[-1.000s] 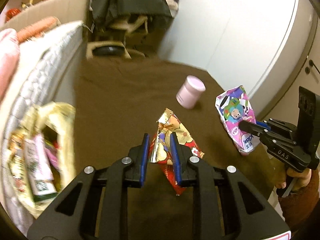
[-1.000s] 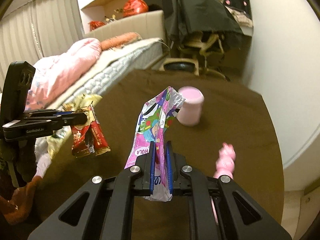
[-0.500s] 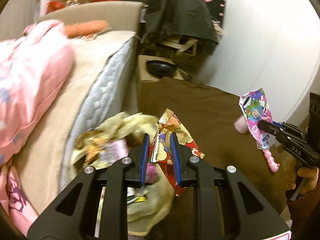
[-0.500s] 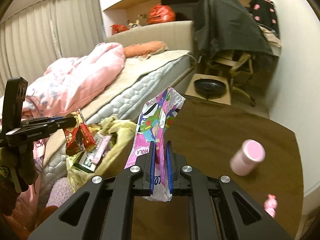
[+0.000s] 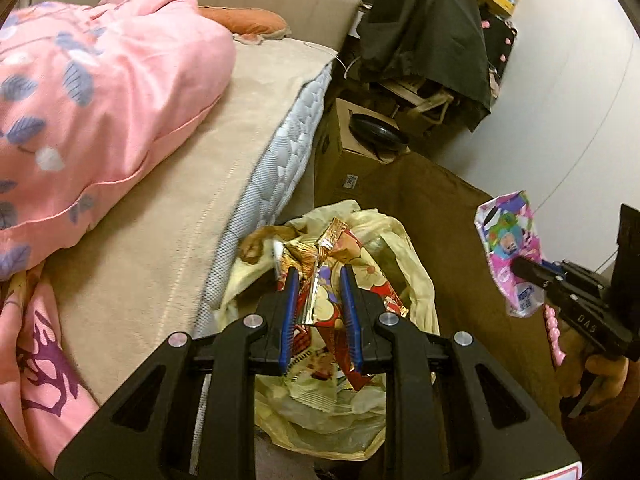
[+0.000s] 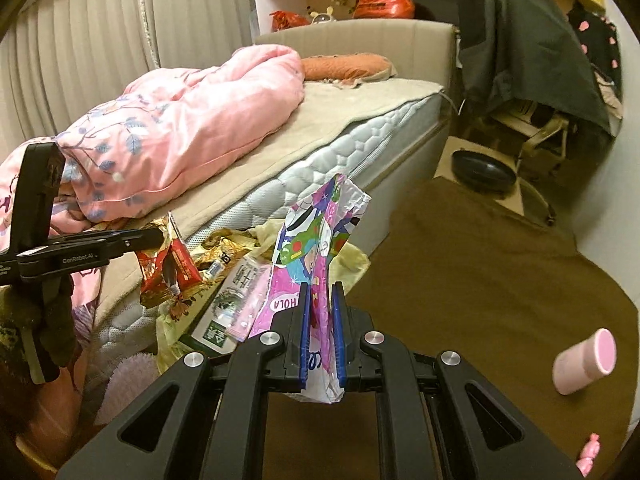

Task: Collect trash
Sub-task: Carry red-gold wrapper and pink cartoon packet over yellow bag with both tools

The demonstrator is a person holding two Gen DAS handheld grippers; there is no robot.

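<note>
My left gripper (image 5: 318, 276) is shut on a red and gold snack wrapper (image 5: 360, 276) and holds it right over the open yellow trash bag (image 5: 416, 276). The bag holds several wrappers and sits between the bed and the brown table. In the right wrist view the left gripper (image 6: 160, 236) holds the red wrapper (image 6: 172, 272) over the bag (image 6: 352, 258). My right gripper (image 6: 321, 292) is shut on a pink cartoon wrapper (image 6: 316, 240), held above the table edge just right of the bag. It also shows in the left wrist view (image 5: 508, 240).
A pink cup (image 6: 586, 360) lies on its side on the brown table (image 6: 480, 280); a pink candy piece (image 6: 588, 452) lies near it. The bed (image 5: 160, 216) with a pink quilt (image 6: 180, 120) is on the left. A cardboard box (image 5: 352, 148) and a draped chair (image 6: 532, 80) stand behind.
Both grippers have swung left from over the table toward the bed. The left gripper with the red wrapper is now over the bag's opening. Both grips are unchanged.
</note>
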